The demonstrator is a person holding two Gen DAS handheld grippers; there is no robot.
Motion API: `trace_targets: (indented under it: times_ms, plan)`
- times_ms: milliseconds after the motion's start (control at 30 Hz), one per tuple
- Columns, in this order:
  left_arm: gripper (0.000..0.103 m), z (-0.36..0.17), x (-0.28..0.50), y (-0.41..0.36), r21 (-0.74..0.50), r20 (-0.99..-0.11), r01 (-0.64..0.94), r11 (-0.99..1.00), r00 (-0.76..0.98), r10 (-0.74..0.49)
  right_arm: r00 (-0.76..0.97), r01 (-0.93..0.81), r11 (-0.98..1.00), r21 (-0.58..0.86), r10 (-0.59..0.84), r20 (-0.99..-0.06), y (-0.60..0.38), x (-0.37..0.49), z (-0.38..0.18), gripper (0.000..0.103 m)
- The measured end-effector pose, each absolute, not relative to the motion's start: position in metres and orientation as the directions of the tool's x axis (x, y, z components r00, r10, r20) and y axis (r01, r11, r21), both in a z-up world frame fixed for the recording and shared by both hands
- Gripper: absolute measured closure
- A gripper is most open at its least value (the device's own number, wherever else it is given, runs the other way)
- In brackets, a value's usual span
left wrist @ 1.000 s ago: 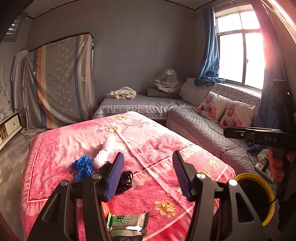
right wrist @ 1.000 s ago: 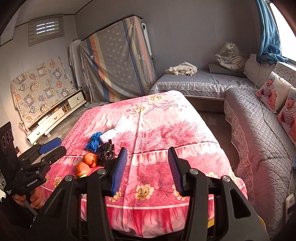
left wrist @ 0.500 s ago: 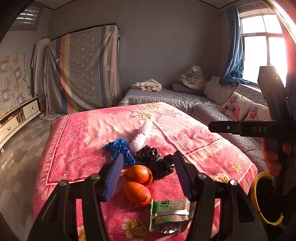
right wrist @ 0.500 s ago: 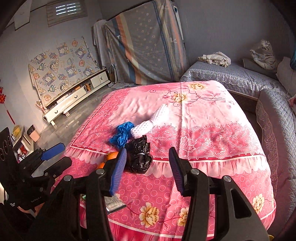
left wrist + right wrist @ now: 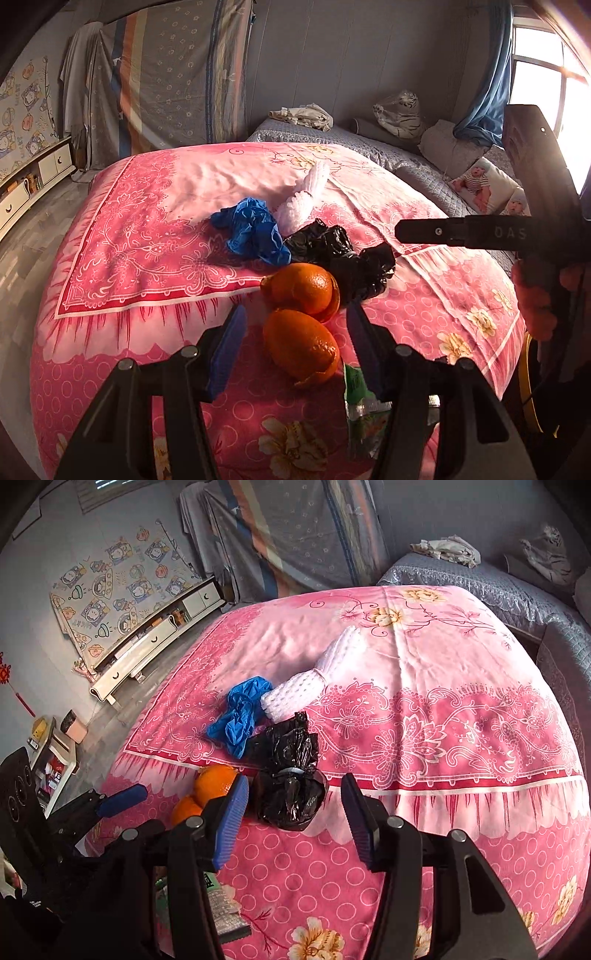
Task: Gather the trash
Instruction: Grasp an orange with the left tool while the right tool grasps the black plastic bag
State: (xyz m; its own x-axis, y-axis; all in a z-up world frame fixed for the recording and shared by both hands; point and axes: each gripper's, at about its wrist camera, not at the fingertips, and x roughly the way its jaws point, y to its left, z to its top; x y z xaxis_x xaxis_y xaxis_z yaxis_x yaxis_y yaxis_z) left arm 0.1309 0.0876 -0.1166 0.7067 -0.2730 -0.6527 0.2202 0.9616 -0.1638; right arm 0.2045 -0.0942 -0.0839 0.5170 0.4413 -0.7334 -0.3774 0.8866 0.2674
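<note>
A pile of trash lies on the pink bed cover [image 5: 155,236]: two orange peel pieces [image 5: 301,286], a crumpled black plastic bag [image 5: 343,254], a blue glove [image 5: 255,230], a white foam net [image 5: 306,199] and a green wrapper [image 5: 360,398]. My left gripper [image 5: 295,312] hovers open just above the nearer orange piece, without touching it. My right gripper [image 5: 293,781] is over the black bag [image 5: 291,775]. Its jaws are opening and the bag shows between them, with the pads clear of it. The wrapper [image 5: 221,904] is partly hidden behind its left finger.
A yellow-rimmed bin [image 5: 526,387] stands past the bed's right edge, under a hand holding the right gripper. A grey quilted sofa [image 5: 424,173] with cushions runs along the far right. A low white cabinet [image 5: 147,642] lines the left wall.
Both grippers have come down and closer to the trash pile. The orange pieces now sit between the left jaws in view, and the black bag between the right jaws, which stand a little wider.
</note>
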Motion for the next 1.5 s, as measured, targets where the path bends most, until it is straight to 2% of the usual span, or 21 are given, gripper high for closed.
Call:
trace_targets:
  times_ms: [267, 733, 867, 933, 1000, 1100, 1300, 1500]
  plan:
    - [0.049, -0.136, 0.144, 0.086, -0.191, -0.699, 0.228, 0.955, 0.652, -0.295, 0.466, -0.374, 0.887, 0.272, 0.433, -0.772, -0.082, 0.221, -0.109, 0.053]
    - [0.049, -0.153, 0.162, 0.08, -0.219, -0.725, 0.233, 0.947, 0.611, -0.318, 0.421, -0.37, 0.888, 0.275, 0.424, -0.802, -0.071, 0.24, -0.132, 0.053]
    - [0.053, -0.157, 0.163, 0.076, -0.22, -0.727, 0.251, 0.943, 0.602, -0.329, 0.412, -0.375, 0.884, 0.278, 0.427, -0.805, -0.069, 0.24, -0.135, 0.054]
    - [0.055, -0.157, 0.162, 0.074, -0.208, -0.725, 0.255, 0.944, 0.608, -0.324, 0.405, -0.377, 0.881, 0.285, 0.434, -0.805, -0.068, 0.241, -0.136, 0.056]
    - [0.058, -0.157, 0.162, 0.073, -0.206, -0.724, 0.257, 0.944, 0.609, -0.324, 0.403, -0.383, 0.878, 0.288, 0.44, -0.803, -0.067, 0.241, -0.135, 0.067]
    - [0.06, -0.157, 0.162, 0.074, -0.208, -0.723, 0.257, 0.944, 0.609, -0.325, 0.408, -0.398, 0.876, 0.273, 0.436, -0.802, -0.063, 0.239, -0.133, 0.074]
    - [0.062, -0.153, 0.163, 0.076, -0.213, -0.722, 0.242, 0.946, 0.614, -0.32, 0.425, -0.4, 0.877, 0.266, 0.435, -0.794, -0.064, 0.235, -0.127, 0.082]
    - [0.062, -0.144, 0.157, 0.083, -0.207, -0.707, 0.226, 0.952, 0.638, -0.305, 0.464, -0.395, 0.88, 0.263, 0.438, -0.769, -0.072, 0.229, -0.111, 0.083]
